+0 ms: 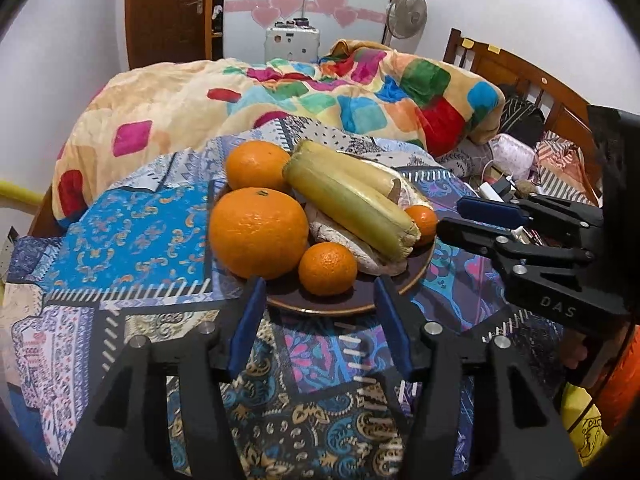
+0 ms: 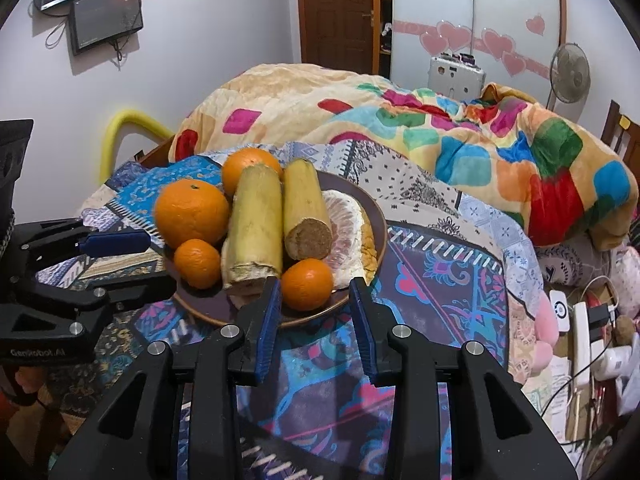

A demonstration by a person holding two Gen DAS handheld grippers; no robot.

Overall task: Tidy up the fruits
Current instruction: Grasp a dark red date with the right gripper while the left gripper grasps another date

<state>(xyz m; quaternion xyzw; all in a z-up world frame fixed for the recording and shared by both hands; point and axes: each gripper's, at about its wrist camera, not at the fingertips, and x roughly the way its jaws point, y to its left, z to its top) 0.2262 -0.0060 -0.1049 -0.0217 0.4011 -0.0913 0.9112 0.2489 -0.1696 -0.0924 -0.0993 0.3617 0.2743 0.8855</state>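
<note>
Already the fruit sat heaped on the brown plate [image 1: 416,280]: two big oranges, three small mandarins, two sugarcane lengths [image 1: 352,216] and peeled pomelo [image 2: 348,224]. Both the left gripper [image 1: 320,294] and right gripper [image 2: 314,294] hung just before the plate's near rim, jaws partly apart and empty. I judged a nudge to the near mandarin [image 1: 327,268] could roll it off. Gripper bodies read "DAS" and "Genrobot.AI".

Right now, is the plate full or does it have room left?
Nearly full. The plate holds four oranges, two yellowish stalks and peeled pomelo; only its near rim is bare.
</note>
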